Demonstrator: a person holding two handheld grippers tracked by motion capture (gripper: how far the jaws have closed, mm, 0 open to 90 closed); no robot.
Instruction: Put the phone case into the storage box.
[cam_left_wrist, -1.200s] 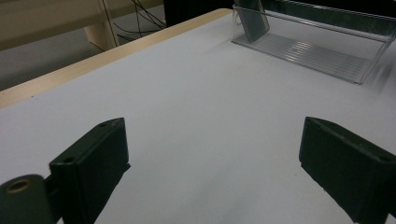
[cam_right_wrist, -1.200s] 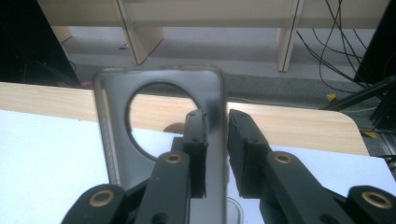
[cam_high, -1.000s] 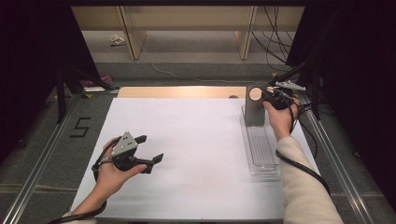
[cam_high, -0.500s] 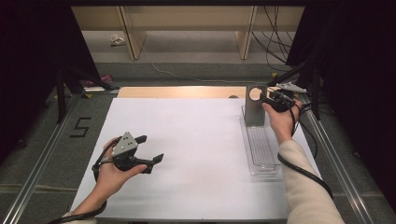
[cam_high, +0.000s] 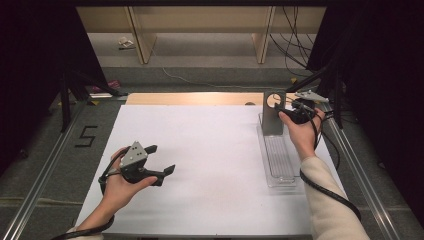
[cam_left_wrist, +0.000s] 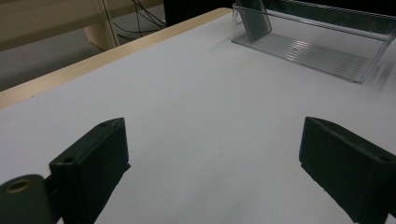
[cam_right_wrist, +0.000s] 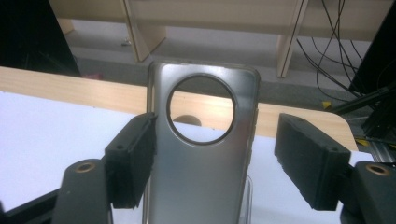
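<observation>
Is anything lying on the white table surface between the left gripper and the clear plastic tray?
No. In the high view, the white table surface between the left gripper and the clear plastic tray is bare; the left gripper view agrees.

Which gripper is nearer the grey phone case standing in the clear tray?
Right. The right gripper sits at the phone case, jaws open around it; the left gripper rests far across the table.
</observation>
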